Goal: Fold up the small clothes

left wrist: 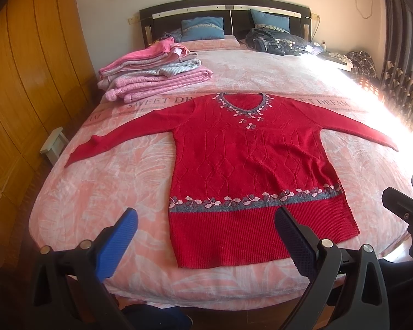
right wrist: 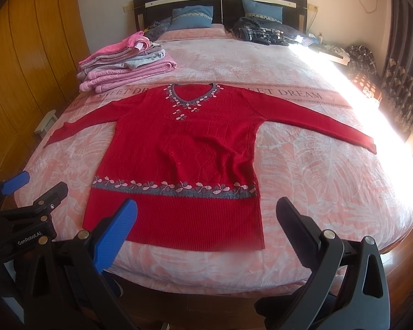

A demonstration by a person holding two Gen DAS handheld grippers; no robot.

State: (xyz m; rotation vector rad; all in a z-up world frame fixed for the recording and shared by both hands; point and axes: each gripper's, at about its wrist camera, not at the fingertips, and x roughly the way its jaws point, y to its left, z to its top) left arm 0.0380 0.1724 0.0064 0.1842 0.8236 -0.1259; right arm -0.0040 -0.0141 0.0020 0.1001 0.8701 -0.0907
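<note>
Red knit sweater (left wrist: pixel 250 165) lies flat, face up, sleeves out, on the near half of the bed (left wrist: pixel 102 192). Both grippers, left (left wrist: pixel 206 244) and right (right wrist: pixel 206 236), hover with fingers spread, holding nothing. Start with a sleeve cuff (pinch the knit only), folding it across the chest.

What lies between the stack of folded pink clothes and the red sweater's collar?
Only bare bedspread with its printed "SWEET DREAM" band; the folded stack and the red sweater stay apart. Both wrist views show it.
</note>
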